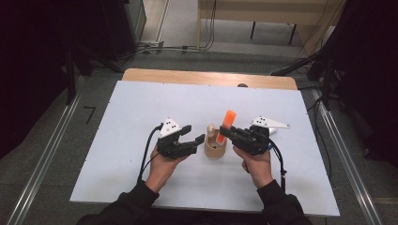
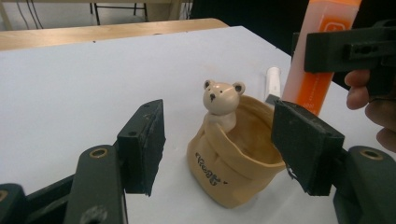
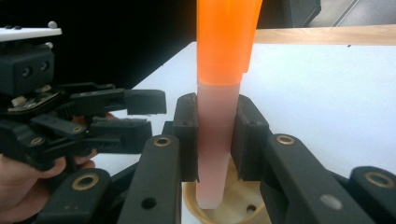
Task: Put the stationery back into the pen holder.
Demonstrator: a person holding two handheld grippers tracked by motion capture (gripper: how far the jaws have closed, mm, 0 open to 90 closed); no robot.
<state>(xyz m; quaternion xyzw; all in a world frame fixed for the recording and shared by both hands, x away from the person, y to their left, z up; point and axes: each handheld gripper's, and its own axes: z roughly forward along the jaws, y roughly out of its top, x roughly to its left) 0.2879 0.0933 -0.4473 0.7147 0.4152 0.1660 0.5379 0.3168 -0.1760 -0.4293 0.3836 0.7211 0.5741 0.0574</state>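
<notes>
Highlighter (image 3: 219, 93): one pen with a bright orange cap on a pale, translucent pinkish barrel, standing nearly upright near the middle of the white table (image 1: 141, 103). I have my right gripper (image 3: 215, 140) pinching its barrel, the lower end hanging just inside the mouth of the one tan cup (image 2: 233, 158), which has a small bear figure (image 2: 223, 100) at its rim and dark lettering I can't read. My left gripper (image 2: 224, 149), left of the cup, has its jaws spread, one on each side of the cup without pressing it. The cap's top is cut off in both gripper views. A small white object (image 2: 272, 79) beyond the cup is partly hidden.
</notes>
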